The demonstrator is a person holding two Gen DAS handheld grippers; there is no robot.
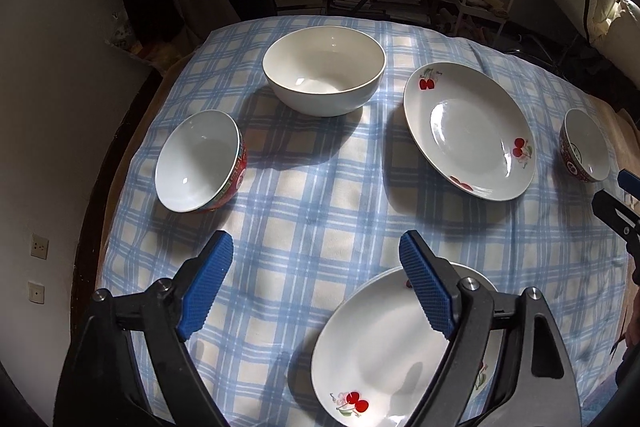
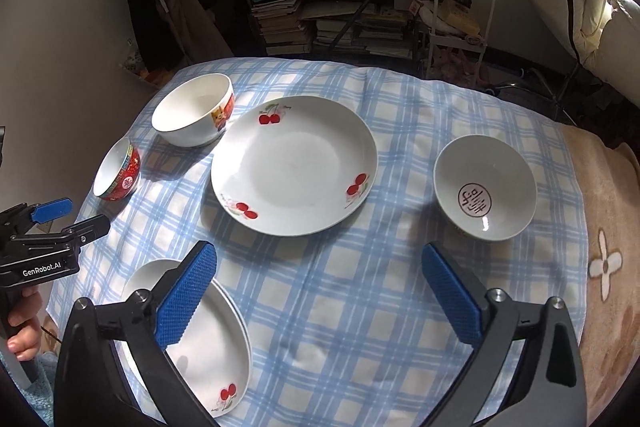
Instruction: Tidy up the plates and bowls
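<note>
My left gripper [image 1: 316, 241] hangs open over the blue checked tablecloth [image 1: 320, 187], nothing between its blue pads. Just under its right finger lies a cherry-print plate [image 1: 372, 347]; in the right wrist view this shows as a stack of two plates [image 2: 212, 355]. My right gripper [image 2: 320, 251] is also open and empty, above bare cloth. Farther back sit another cherry plate [image 2: 296, 167], a large white bowl [image 1: 324, 71], a small red bowl [image 1: 200, 163] tilted on its side, and a second small red-patterned bowl [image 2: 484, 187] standing upright at the right.
A hand [image 2: 24, 327] holds the left gripper [image 2: 88, 214] at the table's left edge. A brown flowered blanket [image 2: 604, 267] covers the table's right side. Behind the table stand cluttered bookshelves [image 2: 340, 19] and a white cart [image 2: 460, 19]. A wall [image 1: 52, 107] runs along the left.
</note>
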